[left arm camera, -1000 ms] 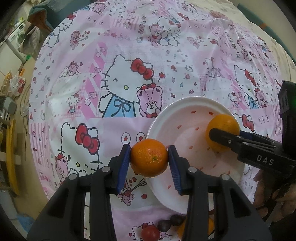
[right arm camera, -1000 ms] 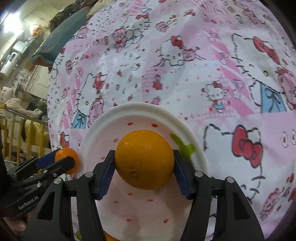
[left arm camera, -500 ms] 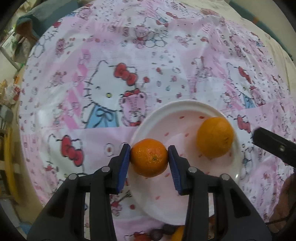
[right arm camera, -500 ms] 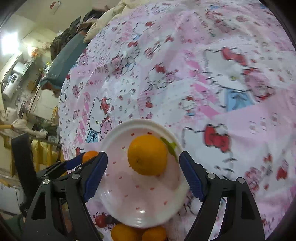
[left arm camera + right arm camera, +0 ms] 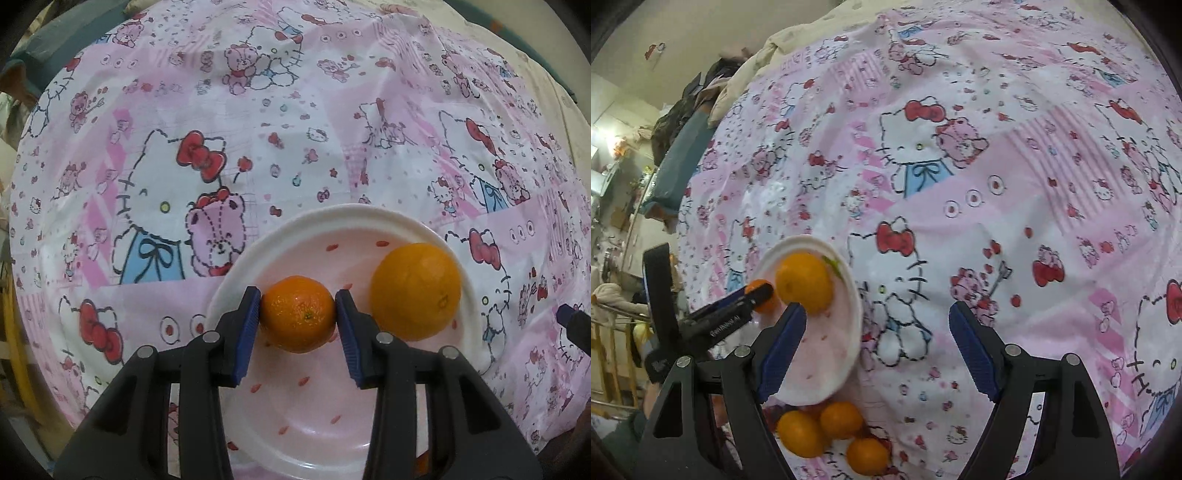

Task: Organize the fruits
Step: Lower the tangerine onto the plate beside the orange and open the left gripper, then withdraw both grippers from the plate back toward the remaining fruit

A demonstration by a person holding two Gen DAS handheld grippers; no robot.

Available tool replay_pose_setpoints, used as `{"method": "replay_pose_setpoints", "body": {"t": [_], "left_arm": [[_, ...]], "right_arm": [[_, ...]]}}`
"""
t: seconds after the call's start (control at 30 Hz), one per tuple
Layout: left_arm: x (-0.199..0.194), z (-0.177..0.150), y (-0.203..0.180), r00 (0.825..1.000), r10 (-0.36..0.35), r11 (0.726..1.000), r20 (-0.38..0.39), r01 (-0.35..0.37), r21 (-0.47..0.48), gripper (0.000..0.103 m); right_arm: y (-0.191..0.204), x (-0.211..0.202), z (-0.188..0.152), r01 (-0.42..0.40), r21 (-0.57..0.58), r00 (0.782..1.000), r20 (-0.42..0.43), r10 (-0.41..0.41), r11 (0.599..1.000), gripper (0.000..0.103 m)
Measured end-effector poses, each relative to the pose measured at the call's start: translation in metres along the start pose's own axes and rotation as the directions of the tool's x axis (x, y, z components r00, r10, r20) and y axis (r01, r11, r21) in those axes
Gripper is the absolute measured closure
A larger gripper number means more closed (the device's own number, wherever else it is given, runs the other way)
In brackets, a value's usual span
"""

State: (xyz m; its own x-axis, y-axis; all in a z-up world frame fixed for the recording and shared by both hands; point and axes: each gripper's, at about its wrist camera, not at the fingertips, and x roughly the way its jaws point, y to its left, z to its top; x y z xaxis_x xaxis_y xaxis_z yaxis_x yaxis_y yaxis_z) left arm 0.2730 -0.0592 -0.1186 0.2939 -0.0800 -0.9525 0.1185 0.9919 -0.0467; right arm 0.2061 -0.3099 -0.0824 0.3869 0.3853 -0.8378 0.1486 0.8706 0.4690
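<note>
A small mandarin is pinched between the blue pads of my left gripper, which is shut on it over the white plate. A bigger orange lies loose on the right side of that plate. In the right wrist view the same plate sits at the lower left with the big orange on it, and the left gripper's fingers hold the mandarin beside it. My right gripper stands open over bare cloth, nothing between its pads.
Three more oranges lie on the pink cartoon-print cloth just below the plate. Clothes and a pillow pile up at the far left edge. A dark fingertip of the right gripper shows at the right of the left wrist view.
My right gripper let go of the big orange, which stayed on the plate, then opened wide and drew away up and to the right. My left gripper carried the mandarin in over the plate.
</note>
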Motion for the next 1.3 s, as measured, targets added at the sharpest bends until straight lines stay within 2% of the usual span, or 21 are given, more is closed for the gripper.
{"method": "replay_pose_setpoints", "body": {"t": [0.1, 0.2, 0.47, 0.57, 0.63, 0.67, 0.87, 1.03, 1.2, 1.3], "left_arm": [[0.001, -0.001, -0.003, 1.000, 0.012, 1.000, 0.006, -0.012, 0.000, 0.065], [0.002, -0.001, -0.004, 1.000, 0.016, 1.000, 0.006, -0.016, -0.003, 0.065], [0.006, -0.001, -0.003, 0.999, 0.042, 0.999, -0.008, -0.042, 0.001, 0.063], [0.003, 0.001, 0.000, 1.000, 0.027, 1.000, -0.001, -0.027, -0.001, 0.044], [-0.004, 0.002, 0.001, 0.999, 0.031, 1.000, 0.027, -0.031, -0.003, 0.026], [-0.008, 0.002, 0.001, 0.999, 0.030, 1.000, 0.042, -0.030, -0.006, 0.023], [-0.032, -0.005, 0.004, 0.993, 0.004, 1.000, 0.121, -0.001, -0.027, 0.023], [-0.051, -0.016, 0.013, 0.989, -0.004, 0.997, 0.146, 0.015, -0.075, 0.023], [-0.081, -0.033, 0.014, 0.984, -0.028, 0.995, 0.178, 0.045, -0.092, 0.023], [-0.100, -0.045, 0.013, 0.978, -0.014, 0.996, 0.206, 0.032, -0.086, 0.023]], "right_arm": [[0.006, 0.000, 0.001, -0.027, -0.031, 1.000, 0.009, 0.027, 0.999, 0.021], [0.011, -0.002, 0.000, -0.005, -0.062, 1.000, 0.029, 0.007, 0.998, 0.021], [0.002, -0.007, 0.002, -0.026, -0.022, 0.998, 0.048, 0.027, 0.999, 0.021], [0.002, -0.008, 0.003, -0.039, -0.022, 0.998, 0.052, 0.040, 0.999, 0.020], [0.004, -0.009, 0.002, -0.028, -0.036, 0.998, 0.057, 0.030, 0.999, 0.020], [0.005, -0.009, 0.002, -0.025, -0.041, 0.998, 0.059, 0.027, 0.999, 0.020], [0.006, -0.012, 0.001, -0.087, -0.024, 0.995, 0.045, 0.088, 0.996, 0.019], [0.015, -0.022, -0.005, -0.100, -0.065, 0.993, 0.061, 0.104, 0.993, 0.004], [0.025, -0.037, -0.014, -0.047, -0.136, 0.993, 0.104, 0.061, 0.990, 0.000], [0.025, -0.045, -0.021, -0.068, -0.141, 0.990, 0.117, 0.084, 0.988, 0.000]]}}
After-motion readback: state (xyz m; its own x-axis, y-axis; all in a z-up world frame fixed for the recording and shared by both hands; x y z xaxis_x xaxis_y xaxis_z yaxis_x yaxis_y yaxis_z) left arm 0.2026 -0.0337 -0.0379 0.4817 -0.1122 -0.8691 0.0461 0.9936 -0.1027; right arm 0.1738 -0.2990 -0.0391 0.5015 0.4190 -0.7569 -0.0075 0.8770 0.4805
